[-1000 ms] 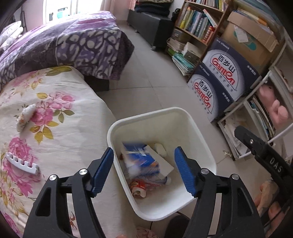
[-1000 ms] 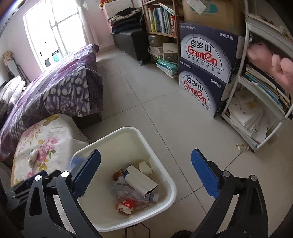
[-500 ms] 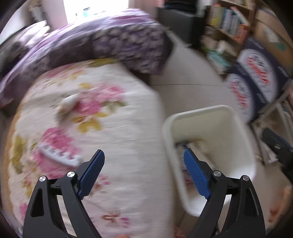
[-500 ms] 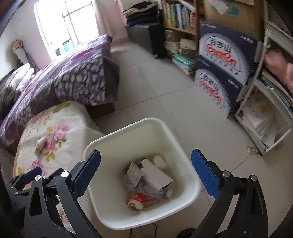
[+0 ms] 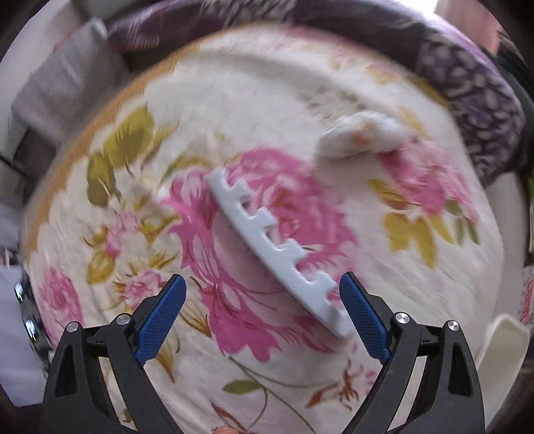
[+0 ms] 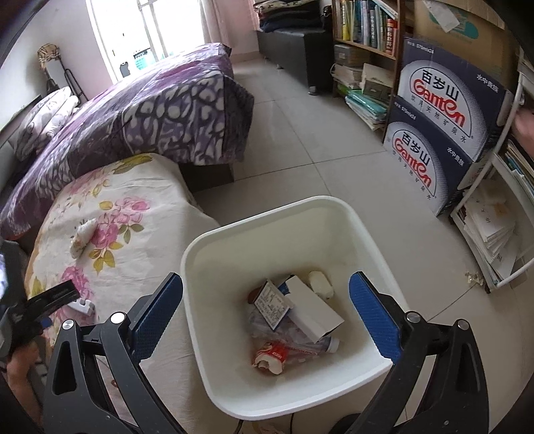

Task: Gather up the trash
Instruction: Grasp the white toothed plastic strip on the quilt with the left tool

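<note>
A white notched plastic strip (image 5: pixel 273 250) lies on the floral bedsheet (image 5: pixel 233 117); its near end lies between my open left gripper's (image 5: pixel 262 307) fingertips. A crumpled white wad (image 5: pixel 362 138) lies further on; it also shows in the right wrist view (image 6: pixel 81 233). My right gripper (image 6: pixel 265 308) is open and empty above the white bin (image 6: pixel 360 227), which holds a white box (image 6: pixel 313 312), a printed carton (image 6: pixel 272 303), a red wrapper (image 6: pixel 272 355) and other trash. The left gripper shows at the left edge of the right wrist view (image 6: pixel 50 297).
A purple patterned bed (image 6: pixel 150 110) lies beyond the floral sheet. Two Ganten cartons (image 6: pixel 444 130) are stacked on the tiled floor by a bookshelf (image 6: pixel 363 30). A white wire rack with papers (image 6: pixel 494 233) stands at right.
My left gripper has swung from over the bin to the bedsheet and now hovers at the notched strip. The printed carton has landed in the bin. My right gripper has stayed over the bin.
</note>
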A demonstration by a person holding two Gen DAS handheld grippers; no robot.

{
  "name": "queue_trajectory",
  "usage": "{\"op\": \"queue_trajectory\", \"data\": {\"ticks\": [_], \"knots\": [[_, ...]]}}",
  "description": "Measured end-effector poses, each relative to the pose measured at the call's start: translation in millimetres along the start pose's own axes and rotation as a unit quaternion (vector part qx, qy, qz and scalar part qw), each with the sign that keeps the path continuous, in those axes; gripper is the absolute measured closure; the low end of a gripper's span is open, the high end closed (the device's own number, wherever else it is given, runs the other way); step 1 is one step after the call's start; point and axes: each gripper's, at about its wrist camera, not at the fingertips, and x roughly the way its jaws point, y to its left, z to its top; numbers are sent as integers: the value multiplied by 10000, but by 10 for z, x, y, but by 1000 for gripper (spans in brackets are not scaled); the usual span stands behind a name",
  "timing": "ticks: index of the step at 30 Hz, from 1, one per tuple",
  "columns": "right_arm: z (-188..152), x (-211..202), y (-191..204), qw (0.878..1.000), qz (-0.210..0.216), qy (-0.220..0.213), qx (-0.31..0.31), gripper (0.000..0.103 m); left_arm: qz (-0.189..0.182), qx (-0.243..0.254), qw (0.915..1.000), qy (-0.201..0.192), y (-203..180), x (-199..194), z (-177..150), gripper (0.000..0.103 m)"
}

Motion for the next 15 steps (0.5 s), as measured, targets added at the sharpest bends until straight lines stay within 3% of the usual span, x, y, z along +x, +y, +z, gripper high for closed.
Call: {"op": "queue_trajectory", "data": {"ticks": [5, 8, 13, 15], "knots": [[-5, 43, 203, 9998, 159, 26, -84, 7, -144, 359, 9992, -18, -55, 73, 103, 13], [-16, 80, 346, 9995, 241, 68, -175, 7, -477, 586, 9971, 76, -37, 117, 144, 23], [-53, 168, 593, 9988, 372, 163, -291, 7, -879, 932, 9917, 78, 123, 60, 241, 72], [-69, 219, 689, 9982, 458, 224, -303, 7, -1008, 954, 9902, 124, 260, 81, 293, 73]]}}
